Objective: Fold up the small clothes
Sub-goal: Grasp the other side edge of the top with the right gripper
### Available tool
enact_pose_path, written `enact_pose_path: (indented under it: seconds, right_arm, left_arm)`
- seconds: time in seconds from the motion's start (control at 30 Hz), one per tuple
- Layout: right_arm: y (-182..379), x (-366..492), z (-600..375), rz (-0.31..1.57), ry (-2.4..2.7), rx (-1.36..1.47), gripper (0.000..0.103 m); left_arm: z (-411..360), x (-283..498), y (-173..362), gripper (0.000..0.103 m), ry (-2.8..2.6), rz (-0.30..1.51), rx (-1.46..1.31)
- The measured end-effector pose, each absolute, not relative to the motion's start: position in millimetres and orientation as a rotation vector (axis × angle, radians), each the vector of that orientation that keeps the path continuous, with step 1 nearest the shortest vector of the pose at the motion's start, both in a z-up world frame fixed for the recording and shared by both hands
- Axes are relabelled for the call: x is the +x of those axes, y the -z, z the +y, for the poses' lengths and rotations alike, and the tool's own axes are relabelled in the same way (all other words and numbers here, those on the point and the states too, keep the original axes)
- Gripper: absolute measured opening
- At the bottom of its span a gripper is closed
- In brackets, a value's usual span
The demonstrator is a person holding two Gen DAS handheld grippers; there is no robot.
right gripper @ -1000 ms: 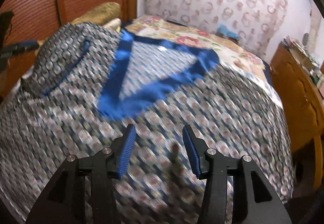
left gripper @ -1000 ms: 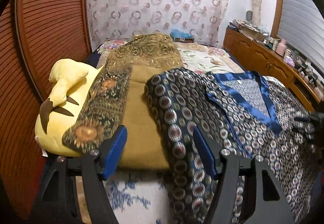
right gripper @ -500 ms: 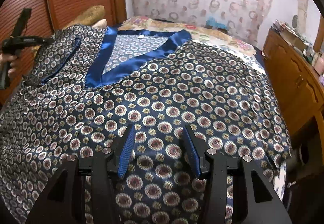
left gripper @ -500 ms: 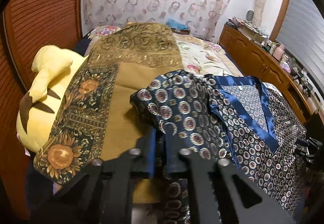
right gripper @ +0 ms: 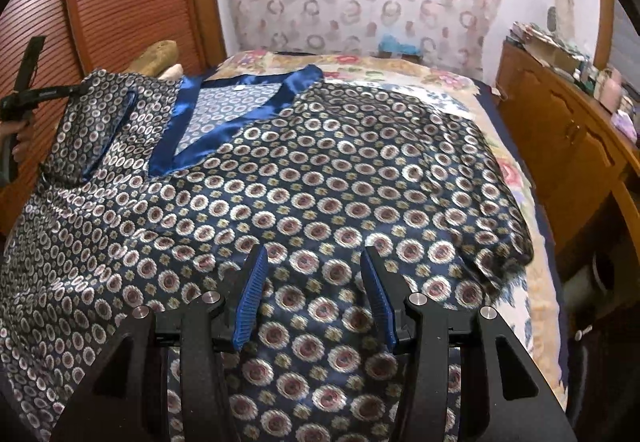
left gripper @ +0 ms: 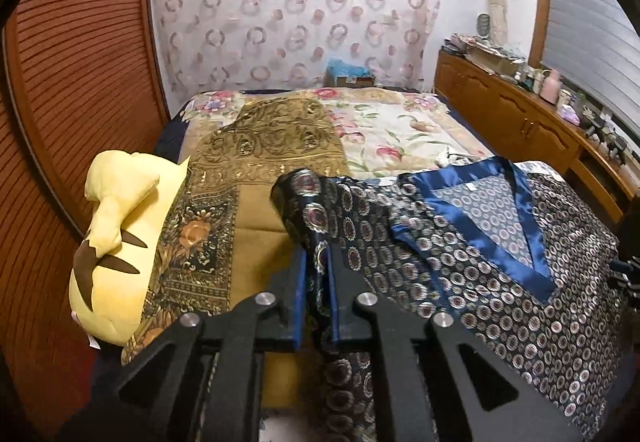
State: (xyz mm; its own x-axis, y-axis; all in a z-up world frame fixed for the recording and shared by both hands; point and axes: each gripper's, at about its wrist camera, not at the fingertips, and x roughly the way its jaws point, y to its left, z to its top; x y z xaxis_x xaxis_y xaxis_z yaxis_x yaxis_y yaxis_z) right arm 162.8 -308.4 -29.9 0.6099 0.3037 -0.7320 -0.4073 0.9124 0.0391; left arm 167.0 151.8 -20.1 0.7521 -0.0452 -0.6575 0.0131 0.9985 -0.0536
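Observation:
A dark blue satin shirt [left gripper: 460,262] with round medallion print and a bright blue V-neck band lies spread on the bed, also filling the right wrist view [right gripper: 320,178]. My left gripper [left gripper: 318,262] pinches the shirt's left sleeve [left gripper: 308,194] between its blue pads and holds that edge raised; its jaws are opening slightly with the fabric still between them. In the right wrist view the left gripper [right gripper: 76,92] shows at the far left, at the lifted sleeve. My right gripper [right gripper: 314,262] hovers open over the shirt's lower body, with nothing between its fingers.
A yellow plush toy [left gripper: 116,242] and a gold patterned cloth [left gripper: 256,178] lie left of the shirt. The floral bedspread [left gripper: 400,130] stretches behind. A wooden cabinet [left gripper: 520,114] with clutter on top runs along the right side. Louvred wooden doors [left gripper: 80,82] stand at the left.
My left gripper went from wide open to closed on the sleeve edge and lifted it a little. My right gripper slid across the shirt, still open.

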Motion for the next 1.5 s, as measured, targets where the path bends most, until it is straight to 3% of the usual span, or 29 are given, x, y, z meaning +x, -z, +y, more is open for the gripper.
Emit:
enact_pose_path:
  seconds: [0.27, 0.33, 0.5, 0.93, 1.5]
  right_arm:
    - [27, 161, -348, 0.811, -0.346, -0.068, 0.050]
    - [26, 160, -358, 0.808, -0.330, -0.058, 0.050]
    - [21, 159, -379, 0.804, -0.284, -0.038, 0.056]
    - [23, 166, -422, 0.817, -0.191, -0.026, 0.056]
    - [26, 207, -439, 0.852, -0.189, 0.022, 0.056]
  left_arm:
    - [123, 125, 10, 0.040, 0.169, 0.649, -0.058]
    - [113, 117, 11, 0.057, 0.199, 0.641, -0.065]
    - [82, 106, 21, 0.058, 0.240, 0.665, -0.037]
    - [15, 111, 73, 0.058, 0.318, 0.811, 0.063]
    - [3, 115, 93, 0.062, 0.294, 0.868, 0.114]
